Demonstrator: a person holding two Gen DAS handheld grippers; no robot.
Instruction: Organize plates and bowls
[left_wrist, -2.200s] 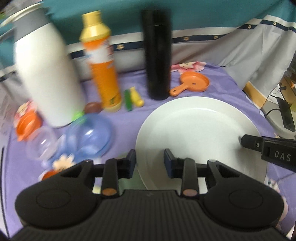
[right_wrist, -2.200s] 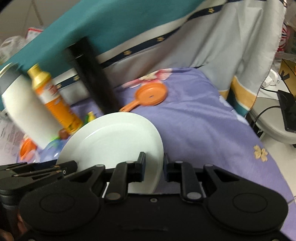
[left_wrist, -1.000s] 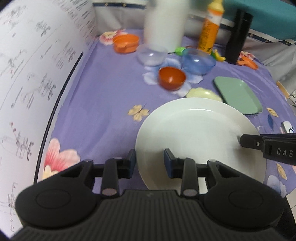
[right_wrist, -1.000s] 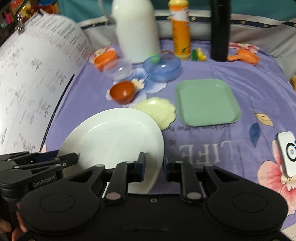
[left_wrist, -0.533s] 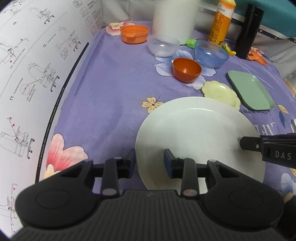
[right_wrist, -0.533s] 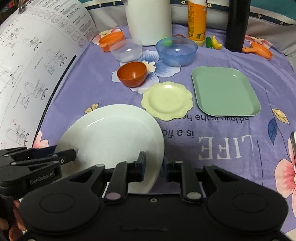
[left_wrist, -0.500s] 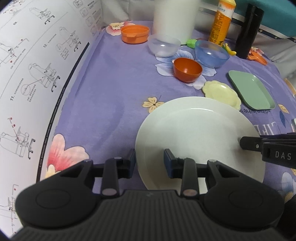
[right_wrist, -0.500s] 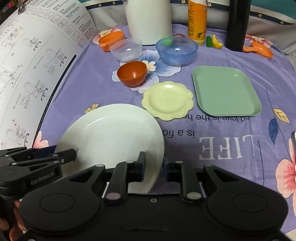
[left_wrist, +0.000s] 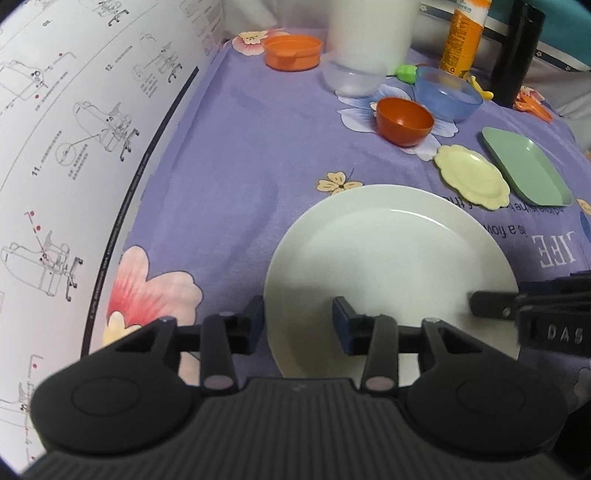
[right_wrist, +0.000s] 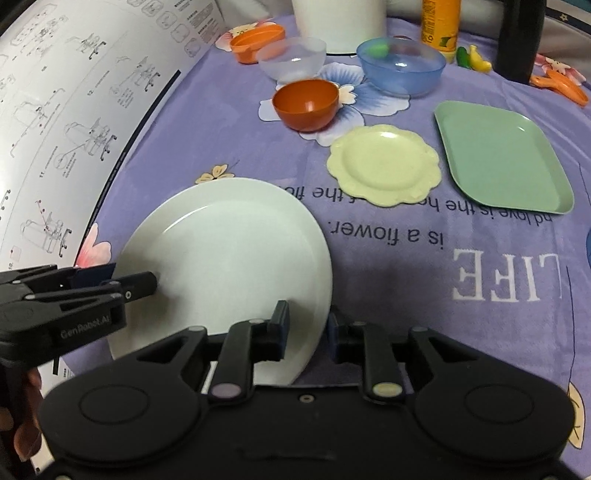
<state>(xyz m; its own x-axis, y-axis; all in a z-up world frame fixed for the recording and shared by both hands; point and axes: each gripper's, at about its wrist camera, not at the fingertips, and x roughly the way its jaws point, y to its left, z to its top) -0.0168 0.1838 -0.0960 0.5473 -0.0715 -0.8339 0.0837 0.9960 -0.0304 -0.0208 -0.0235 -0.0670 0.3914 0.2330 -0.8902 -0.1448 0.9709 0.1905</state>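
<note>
White plate (left_wrist: 391, 258) lies low on the purple flowered cloth (left_wrist: 236, 155) at the near end of the counter, just short of the small yellow scalloped plate (right_wrist: 384, 164) and green square tray (right_wrist: 502, 151). Left gripper (left_wrist: 298, 320) straddles the plate's near-left rim — jaws have just been opening, now spread, pads clear of the rim. Right gripper (right_wrist: 307, 328) straddles the opposite rim; jaws likewise just opening, a gap showing either side of the edge. Orange bowl (right_wrist: 306, 105), blue bowl (right_wrist: 400, 66) and clear bowl (right_wrist: 291, 59) sit further back. Printed instruction sheet (left_wrist: 66, 122) along the left edge.
</note>
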